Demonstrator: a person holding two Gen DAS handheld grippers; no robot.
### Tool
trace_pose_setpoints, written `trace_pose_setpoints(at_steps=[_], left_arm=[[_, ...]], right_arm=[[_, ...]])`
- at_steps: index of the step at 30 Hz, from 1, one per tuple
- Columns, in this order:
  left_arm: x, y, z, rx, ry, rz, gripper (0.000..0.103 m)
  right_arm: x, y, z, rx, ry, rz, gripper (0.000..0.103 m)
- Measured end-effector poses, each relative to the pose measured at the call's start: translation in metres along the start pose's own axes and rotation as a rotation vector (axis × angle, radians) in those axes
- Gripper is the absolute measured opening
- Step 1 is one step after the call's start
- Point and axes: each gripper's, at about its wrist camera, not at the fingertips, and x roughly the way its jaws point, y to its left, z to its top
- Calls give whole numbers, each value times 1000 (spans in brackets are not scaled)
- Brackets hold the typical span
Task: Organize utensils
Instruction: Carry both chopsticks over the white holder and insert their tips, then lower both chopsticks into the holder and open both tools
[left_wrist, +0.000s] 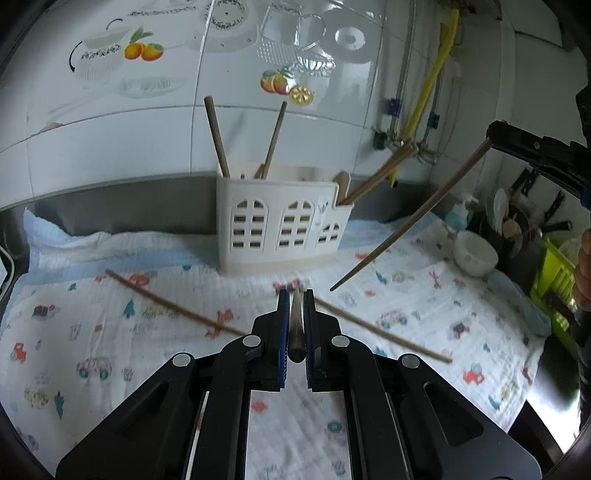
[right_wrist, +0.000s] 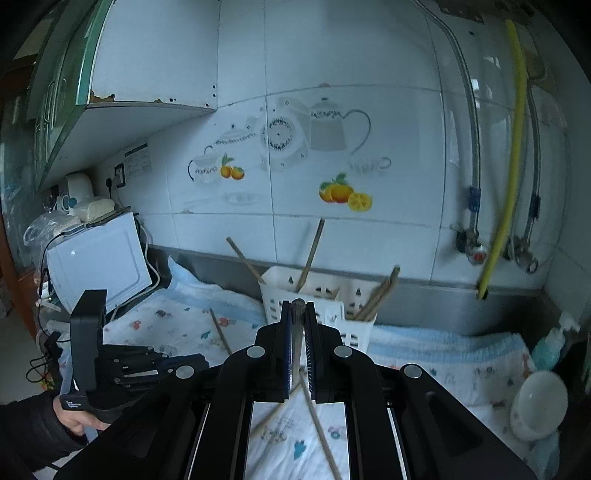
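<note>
My left gripper (left_wrist: 296, 295) was clamped on a chopstick (left_wrist: 296, 328), its length pointing toward the holder (left_wrist: 280, 221) at frame centre; my right gripper (right_wrist: 297, 308) also pinched one.

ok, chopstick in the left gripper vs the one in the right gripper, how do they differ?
The left gripper holds its chopstick along the fingers, butt end toward the camera. The right gripper holds its chopstick by the thick end, so nearly its whole length hangs clear, slanting down toward the cloth. Both are brown, and both are clamped off the cloth.
</note>
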Motion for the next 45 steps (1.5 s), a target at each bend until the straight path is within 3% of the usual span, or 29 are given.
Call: trace_pose_setpoints(at_steps=[8, 16, 31, 40, 45], left_arm=[[11, 3, 14, -28, -70, -15, 6], [19, 0, 28, -37, -84, -33, 6], [-18, -16, 115, 72, -164, -79, 5], [-40, -27, 188, 130, -328, -46, 5], [-35, -29, 224, 157, -419, 20, 5]], right_arm=[[2, 1, 17, -18, -32, -8, 7], [8, -8, 27, -25, -40, -34, 7], [20, -36, 85, -27, -135, -128, 7], [63, -49, 83, -10, -76, -154, 7], [80, -53, 74, -4, -45, -148, 7]])
